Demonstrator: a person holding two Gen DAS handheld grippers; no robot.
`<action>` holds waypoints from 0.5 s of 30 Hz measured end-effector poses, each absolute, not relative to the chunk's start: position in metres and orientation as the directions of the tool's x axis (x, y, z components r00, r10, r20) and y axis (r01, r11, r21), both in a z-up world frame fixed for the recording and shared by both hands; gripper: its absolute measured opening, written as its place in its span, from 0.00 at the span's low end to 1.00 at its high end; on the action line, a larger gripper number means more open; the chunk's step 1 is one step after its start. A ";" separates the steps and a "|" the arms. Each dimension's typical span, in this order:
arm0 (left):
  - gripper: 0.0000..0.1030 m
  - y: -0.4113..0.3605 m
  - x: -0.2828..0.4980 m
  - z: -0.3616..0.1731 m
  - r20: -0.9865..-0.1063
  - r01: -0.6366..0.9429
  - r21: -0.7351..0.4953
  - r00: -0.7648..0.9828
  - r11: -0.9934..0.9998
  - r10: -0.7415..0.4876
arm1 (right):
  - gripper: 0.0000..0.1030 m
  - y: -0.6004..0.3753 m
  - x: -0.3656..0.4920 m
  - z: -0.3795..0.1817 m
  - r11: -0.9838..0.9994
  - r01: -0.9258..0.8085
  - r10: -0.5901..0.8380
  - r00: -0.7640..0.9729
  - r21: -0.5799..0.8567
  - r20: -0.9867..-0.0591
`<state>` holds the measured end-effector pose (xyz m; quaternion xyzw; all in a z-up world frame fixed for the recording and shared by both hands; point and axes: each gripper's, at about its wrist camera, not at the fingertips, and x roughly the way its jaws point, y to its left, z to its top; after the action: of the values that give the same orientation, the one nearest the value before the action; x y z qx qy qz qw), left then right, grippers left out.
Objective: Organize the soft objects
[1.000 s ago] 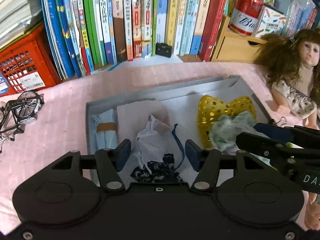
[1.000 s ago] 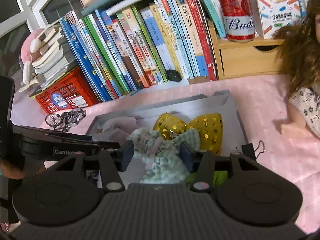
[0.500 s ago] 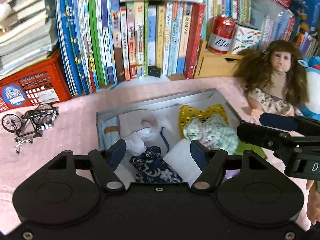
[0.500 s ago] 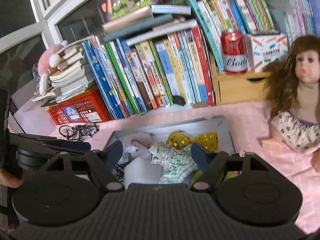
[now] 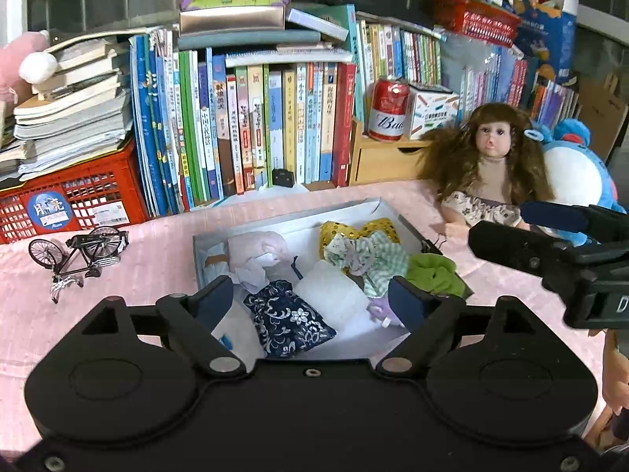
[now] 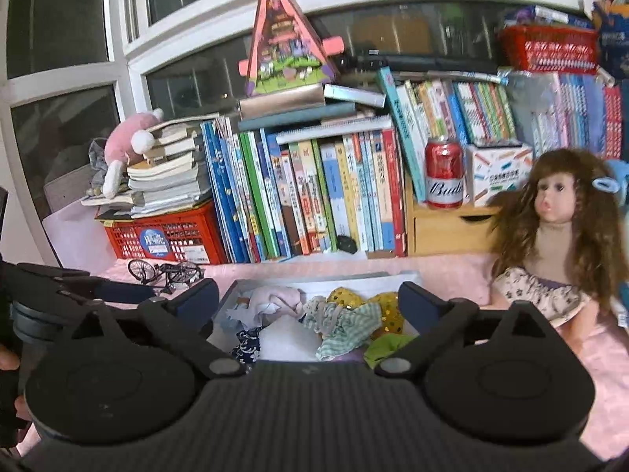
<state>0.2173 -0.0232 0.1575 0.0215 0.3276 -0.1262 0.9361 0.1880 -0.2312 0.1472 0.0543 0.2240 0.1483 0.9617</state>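
A shallow grey box (image 5: 377,206) on the pink cloth holds soft things: a pink cloth (image 5: 255,246), a navy floral pouch (image 5: 289,320), a white pad (image 5: 334,293), a green checked garment (image 5: 365,253), a gold sequin bow (image 5: 354,230) and a green piece (image 5: 430,273). The box (image 6: 314,280) also shows in the right wrist view. My left gripper (image 5: 310,301) is open and empty above the box's near side. My right gripper (image 6: 308,303) is open and empty, held higher and back from the box; it shows at the right of the left wrist view (image 5: 550,251).
A doll (image 5: 485,165) and a blue plush (image 5: 574,175) sit right of the box. A toy bicycle (image 5: 78,249) and a red crate (image 5: 67,204) are at the left. Books (image 5: 255,129), a red can (image 5: 389,108) and a wooden drawer unit (image 5: 385,159) line the back.
Both grippers have drawn up and back from the box with their jaws open. The green checked garment stays lying in the box.
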 end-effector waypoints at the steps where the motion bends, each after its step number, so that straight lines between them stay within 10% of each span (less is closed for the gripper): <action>1: 0.85 -0.021 0.213 0.158 -0.610 0.249 -0.042 0.761 0.968 -0.222 | 1.00 -0.232 0.184 0.149 0.950 -0.260 0.308 0.860 0.171 -0.407; 15: 0.92 0.000 0.151 0.156 -0.527 0.242 -0.063 0.816 0.968 -0.238 | 1.00 -0.239 0.134 0.151 0.944 -0.260 0.315 0.892 0.201 -0.325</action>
<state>0.1510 -0.0005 0.1555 0.0033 0.2762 -0.1260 0.9528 0.1344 -0.2393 0.1512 0.0764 0.1795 0.1482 0.9695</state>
